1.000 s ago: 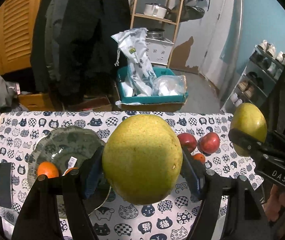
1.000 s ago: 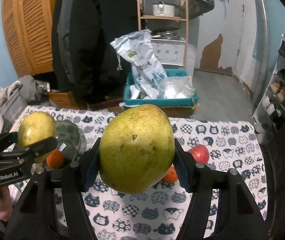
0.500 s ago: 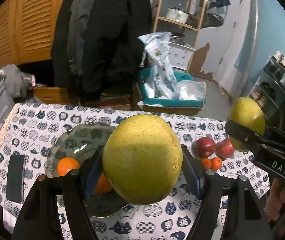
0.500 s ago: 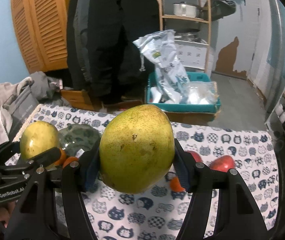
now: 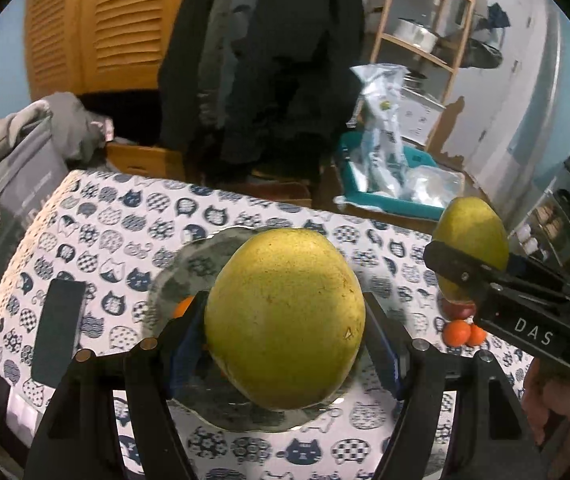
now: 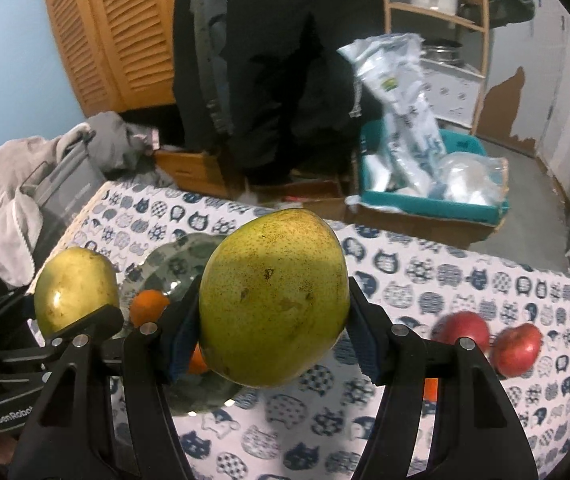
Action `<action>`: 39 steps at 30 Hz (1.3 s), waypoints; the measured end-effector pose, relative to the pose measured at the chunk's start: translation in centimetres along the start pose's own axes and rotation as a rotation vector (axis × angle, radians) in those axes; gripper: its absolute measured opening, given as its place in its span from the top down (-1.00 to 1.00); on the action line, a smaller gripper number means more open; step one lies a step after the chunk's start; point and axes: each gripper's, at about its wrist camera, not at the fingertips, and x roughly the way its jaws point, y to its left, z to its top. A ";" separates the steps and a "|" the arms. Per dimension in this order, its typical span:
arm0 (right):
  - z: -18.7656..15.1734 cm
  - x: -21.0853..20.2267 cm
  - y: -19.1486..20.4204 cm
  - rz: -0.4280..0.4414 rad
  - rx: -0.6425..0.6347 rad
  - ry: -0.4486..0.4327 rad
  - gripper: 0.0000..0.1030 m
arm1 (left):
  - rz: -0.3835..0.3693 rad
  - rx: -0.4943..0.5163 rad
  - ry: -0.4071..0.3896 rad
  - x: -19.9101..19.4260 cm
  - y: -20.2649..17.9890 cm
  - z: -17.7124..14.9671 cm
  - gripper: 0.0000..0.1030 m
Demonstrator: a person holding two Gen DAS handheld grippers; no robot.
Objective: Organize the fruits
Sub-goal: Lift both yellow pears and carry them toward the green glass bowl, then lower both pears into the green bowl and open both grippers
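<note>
The left gripper (image 5: 285, 334) is clamped on a yellow-green pear (image 5: 285, 320) held above the patterned plate (image 5: 189, 268). The right gripper (image 6: 271, 330) grips a second pear (image 6: 273, 304) just right of the plate, whose oranges (image 6: 149, 306) lie inside, with two red apples (image 6: 517, 350) farther right.

Behind the desk (image 6: 425, 276), orange louvered doors (image 6: 117, 32) stand left, a wooden shelf (image 6: 481, 20) right, dark coats (image 6: 269, 60) between.
</note>
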 end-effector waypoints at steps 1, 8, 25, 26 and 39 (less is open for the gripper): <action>0.1 0.4 0.4 0.006 -0.004 0.006 -0.27 | 0.008 -0.004 0.002 0.1 0.4 0.0 -0.44; 0.5 3.4 3.2 0.040 -0.036 0.063 -0.27 | 0.025 -0.064 0.073 2.0 3.6 -1.3 -0.44; -1.3 8.7 5.0 0.054 -0.034 0.186 -0.27 | 0.048 -0.114 0.282 7.8 5.8 -5.8 -0.45; -1.4 8.8 5.0 0.052 -0.034 0.189 -0.27 | 0.045 -0.116 0.289 8.0 5.8 -5.9 -0.45; -1.9 9.8 3.7 0.047 -0.008 0.224 -0.27 | 0.055 -0.070 0.331 9.0 4.7 -5.8 -0.63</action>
